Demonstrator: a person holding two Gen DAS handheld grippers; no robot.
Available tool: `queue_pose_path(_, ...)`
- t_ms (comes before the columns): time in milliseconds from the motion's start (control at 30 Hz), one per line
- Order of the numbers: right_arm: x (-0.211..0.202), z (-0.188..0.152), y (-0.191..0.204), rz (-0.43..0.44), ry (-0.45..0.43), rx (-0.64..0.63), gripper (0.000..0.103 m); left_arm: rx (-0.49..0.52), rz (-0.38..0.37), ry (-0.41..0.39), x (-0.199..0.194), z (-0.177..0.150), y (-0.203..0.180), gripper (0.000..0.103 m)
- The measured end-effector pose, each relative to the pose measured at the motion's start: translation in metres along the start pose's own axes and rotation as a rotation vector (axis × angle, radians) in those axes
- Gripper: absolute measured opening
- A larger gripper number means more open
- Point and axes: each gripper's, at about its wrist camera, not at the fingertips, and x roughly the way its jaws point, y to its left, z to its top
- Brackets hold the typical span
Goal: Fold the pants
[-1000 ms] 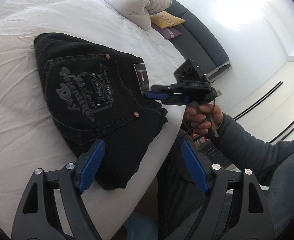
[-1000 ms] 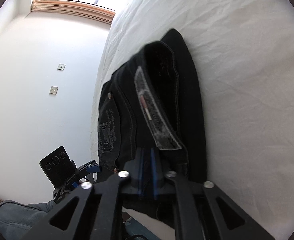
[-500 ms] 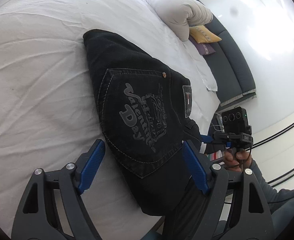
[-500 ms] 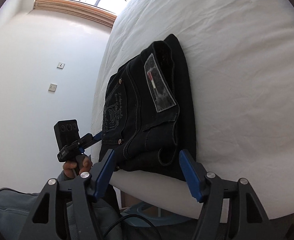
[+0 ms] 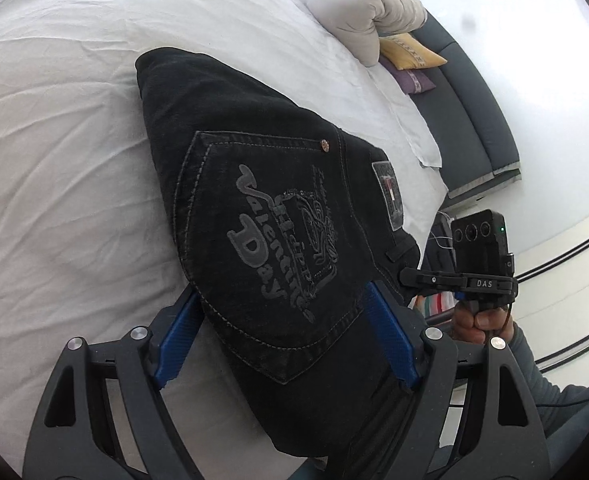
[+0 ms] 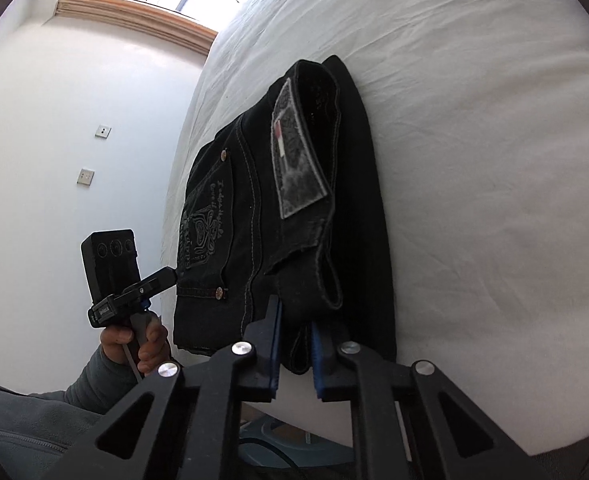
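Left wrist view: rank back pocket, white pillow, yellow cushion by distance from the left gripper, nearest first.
1. Back pocket of the black pants, straight ahead, its lower tip between the fingers of the left gripper.
2. White pillow, far up the bed, upper right.
3. Yellow cushion, just past the pillow, on the dark sofa beside the bed.

free: white bed (image 5: 74,160) left of pants (image 5: 234,160) | blocked: pillow (image 5: 358,4) beyond
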Motion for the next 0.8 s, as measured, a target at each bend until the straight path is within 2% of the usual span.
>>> queue_pose_path(100, 0.002, -0.017, -0.018, 0.025, -0.006, 0.057, 0.012, -0.004, 0.015, 0.010, 0.005, 0.000, 0.004, 0.078)
queue_pose_path(200, 0.009, -0.030, -0.040, 0.093, -0.050, 0.148, 0.011, -0.013, 0.006, 0.006, 0.009, 0.001, 0.006, 0.078)
queue_pose_path(267, 0.013, -0.031, -0.049, 0.145, -0.076, 0.179, 0.010, 0.000, 0.016, 0.014, 0.013, 0.002, 0.004, 0.078)
queue_pose_path(333, 0.011, -0.029, -0.048, 0.158, -0.070, 0.195, 0.012, 0.011, 0.023, 0.018, 0.013, 0.003, 0.002, 0.078)
queue_pose_path(400, 0.000, -0.025, -0.034, 0.128, -0.072, 0.148, 0.024, 0.003, 0.017, 0.016, 0.011, 0.003, 0.001, 0.078)
queue_pose_path(467, -0.017, -0.017, -0.021, 0.087, -0.095, 0.112, 0.045, -0.015, 0.013, 0.014, 0.010, 0.004, 0.004, 0.078)
queue_pose_path(533, -0.036, -0.008, -0.009, 0.040, -0.138, 0.065, 0.053, -0.022, 0.017, 0.012, 0.011, 0.005, 0.004, 0.079)
queue_pose_path(633, -0.053, 0.012, -0.001, -0.035, -0.171, 0.014, 0.055, -0.026, 0.030, 0.012, 0.014, 0.010, 0.002, 0.080)
queue_pose_path(667, -0.052, 0.020, -0.003, -0.051, -0.168, 0.016, 0.059, -0.030, 0.039, 0.016, 0.015, 0.013, 0.001, 0.080)
queue_pose_path(800, -0.015, 0.048, -0.013, -0.093, -0.054, 0.004, 0.063, -0.069, 0.042, 0.017, 0.018, 0.023, 0.004, 0.080)
